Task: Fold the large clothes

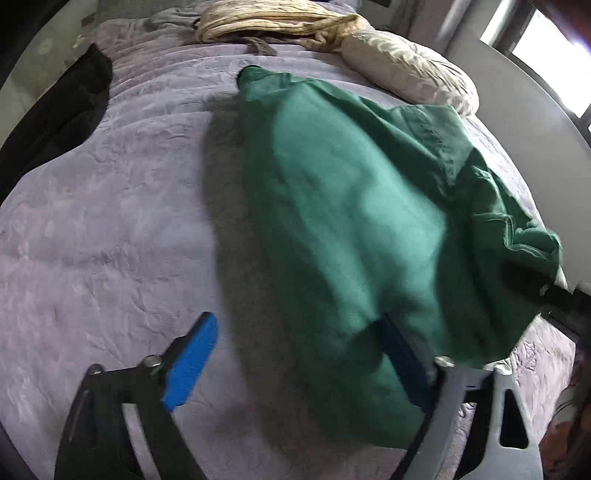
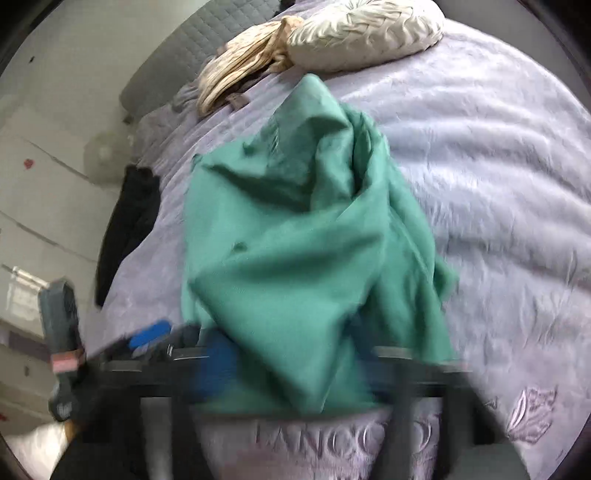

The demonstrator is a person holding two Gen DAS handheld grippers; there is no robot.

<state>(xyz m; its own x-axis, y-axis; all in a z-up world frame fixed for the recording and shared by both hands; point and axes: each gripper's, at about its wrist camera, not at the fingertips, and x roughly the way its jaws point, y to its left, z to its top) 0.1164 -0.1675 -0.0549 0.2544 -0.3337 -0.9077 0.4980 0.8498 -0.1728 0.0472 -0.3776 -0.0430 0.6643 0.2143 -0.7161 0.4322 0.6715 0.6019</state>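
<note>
- Left wrist view: A green garment [image 1: 343, 206] lies stretched along the bed [image 1: 110, 229], its far tip near the head edge, its near end draped over one blue pad of the left gripper [image 1: 299, 354]. The jaws stand wide apart; the other pad is bare, so nothing is pinched. At the right edge the cloth bunches up around a dark tool, apparently the right gripper.
- It looks barely begun: one long loose fold, no neat rectangle yet.
- A cream pillow [image 1: 410, 70] and striped blanket [image 1: 273, 22] sit at the head edge; a black garment [image 1: 59, 114] hangs off the left edge.
- Right wrist view: The garment [image 2: 306, 251] heaps in creases over the right gripper [image 2: 295, 369]. Blur and cloth hide the fingers; whether they clamp it cannot be told.
- The pillow [image 2: 362, 33] crowds the head corner, and smoothing remains.
</note>
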